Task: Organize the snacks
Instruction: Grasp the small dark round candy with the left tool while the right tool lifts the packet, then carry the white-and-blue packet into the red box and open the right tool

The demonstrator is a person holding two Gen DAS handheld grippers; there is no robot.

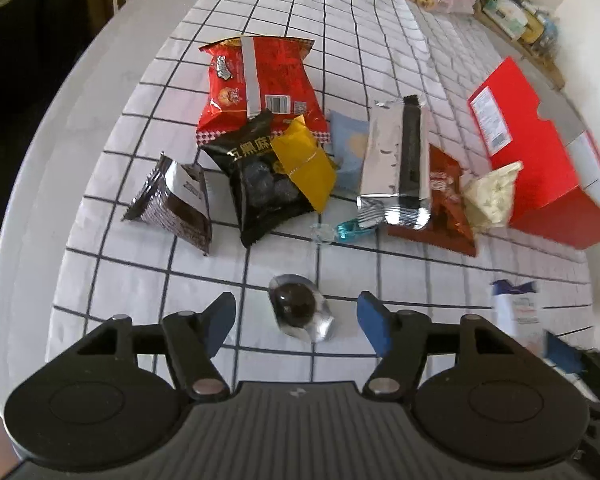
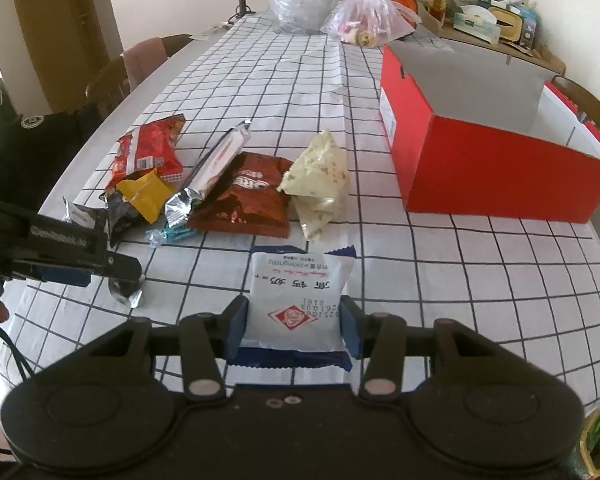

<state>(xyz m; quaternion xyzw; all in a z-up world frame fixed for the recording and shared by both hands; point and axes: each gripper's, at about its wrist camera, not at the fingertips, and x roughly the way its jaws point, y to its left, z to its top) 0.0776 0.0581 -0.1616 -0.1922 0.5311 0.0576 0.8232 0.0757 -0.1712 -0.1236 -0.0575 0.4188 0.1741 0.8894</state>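
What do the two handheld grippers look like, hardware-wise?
Both match: the left gripper and right gripper have black plastic bodies, round side housings, black linkage arms with silver pivot pins, and blue pads on the fingers. A dark cable hangs below the left one in the right view.

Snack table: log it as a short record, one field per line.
surface: grid tablecloth
left gripper: open, dark ball candy lying between the fingers, untouched
right gripper: shut on white packet
box: red box, open, right of the snacks
pile: red bag, black bag, silver bar, Oreo pack, pale wrapper
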